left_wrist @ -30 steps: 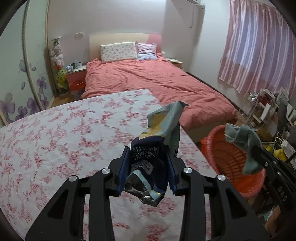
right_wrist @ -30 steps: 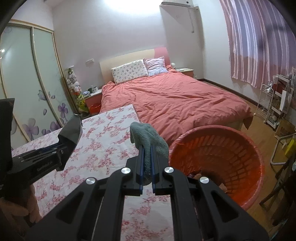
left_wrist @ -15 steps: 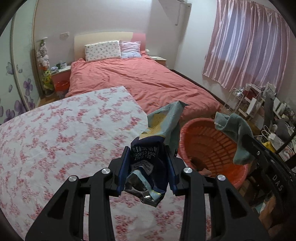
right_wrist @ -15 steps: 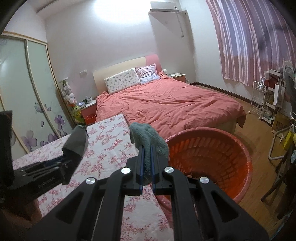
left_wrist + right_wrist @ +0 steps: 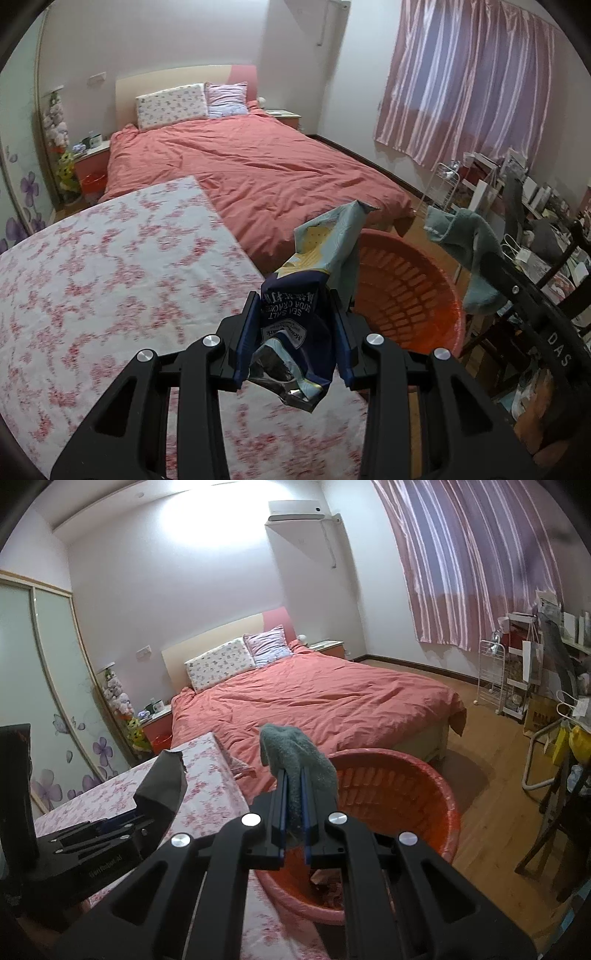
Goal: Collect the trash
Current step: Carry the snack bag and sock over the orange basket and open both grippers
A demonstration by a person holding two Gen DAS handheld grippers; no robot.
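Left tongs [image 5: 293, 341] clamped on the crumpled cracker bag [image 5: 299, 321], hanging over the flowered table [image 5: 110, 277] edge, just short of the red basket [image 5: 417, 295]. Right tongs [image 5: 293, 812] pinched tight on a grey-green cloth [image 5: 295, 760] above the basket rim. Best to carry the bag out over the opening before releasing; something, possibly scraps, lies at the bottom.

Both tongs, left tongs [image 5: 295, 336] and right tongs [image 5: 293, 812], are matte black angular frames with triangular cut-outs, silver round screws and blue-edged pads; white lettering marks their sides.
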